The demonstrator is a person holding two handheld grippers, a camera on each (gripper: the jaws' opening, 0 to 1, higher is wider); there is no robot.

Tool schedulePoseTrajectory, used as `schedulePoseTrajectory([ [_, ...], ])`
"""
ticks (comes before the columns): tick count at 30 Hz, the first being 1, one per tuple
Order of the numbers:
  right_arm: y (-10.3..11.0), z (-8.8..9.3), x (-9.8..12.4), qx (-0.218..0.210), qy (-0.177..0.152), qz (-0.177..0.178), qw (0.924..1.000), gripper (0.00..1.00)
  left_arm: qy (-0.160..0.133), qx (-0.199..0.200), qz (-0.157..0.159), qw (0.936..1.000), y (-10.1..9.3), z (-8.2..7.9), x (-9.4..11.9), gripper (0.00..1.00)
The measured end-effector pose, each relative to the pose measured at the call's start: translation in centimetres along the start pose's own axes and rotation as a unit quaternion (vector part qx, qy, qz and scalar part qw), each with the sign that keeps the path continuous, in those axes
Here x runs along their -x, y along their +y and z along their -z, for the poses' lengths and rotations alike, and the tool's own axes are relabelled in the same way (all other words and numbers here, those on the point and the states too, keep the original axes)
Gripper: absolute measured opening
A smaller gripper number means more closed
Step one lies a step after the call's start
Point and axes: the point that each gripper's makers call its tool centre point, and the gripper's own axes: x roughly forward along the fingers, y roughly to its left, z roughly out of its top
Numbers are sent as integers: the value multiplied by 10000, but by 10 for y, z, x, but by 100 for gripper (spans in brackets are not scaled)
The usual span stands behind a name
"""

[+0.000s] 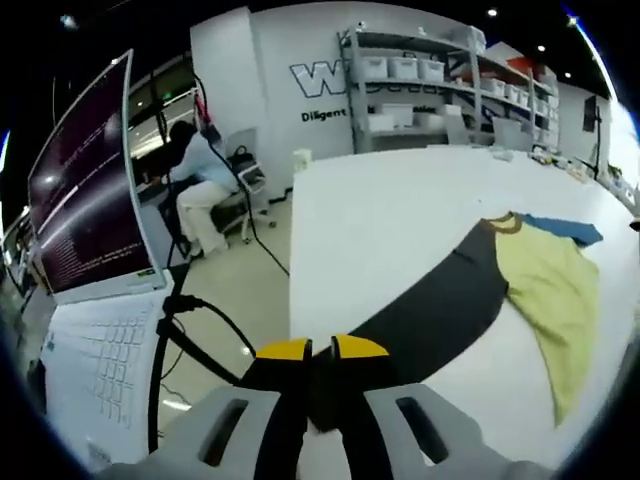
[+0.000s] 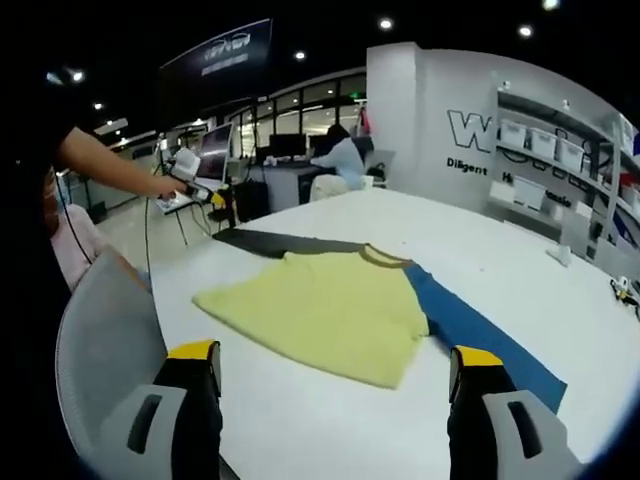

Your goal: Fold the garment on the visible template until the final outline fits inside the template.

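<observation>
A yellow T-shirt [image 2: 325, 310] with one dark grey sleeve [image 2: 285, 243] and one blue sleeve [image 2: 480, 335] is spread flat on the white table [image 2: 470, 255]. In the left gripper view, the left gripper [image 1: 321, 350] is seen with its yellow-tipped jaws pressed together on the end of the dark grey sleeve at the table edge. In the right gripper view, the right gripper [image 2: 335, 365] is held above the near table edge, jaws spread wide apart and empty. A laptop [image 1: 85, 240] is visible beside the left gripper.
</observation>
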Motion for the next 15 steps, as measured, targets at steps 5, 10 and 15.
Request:
schedulePoseTrajectory([
  [5,-1,6,1,-28,30,-22,10000,93,-73,-58,250,9996,-26,-4,4,12],
  [10,-4,12,3,-48,48,-31,10000,93,-229,-547,554,9967,-58,-10,13,19],
  [15,-3,16,5,-50,77,-49,9999,93,-275,-975,804,9916,-82,-12,20,24],
])
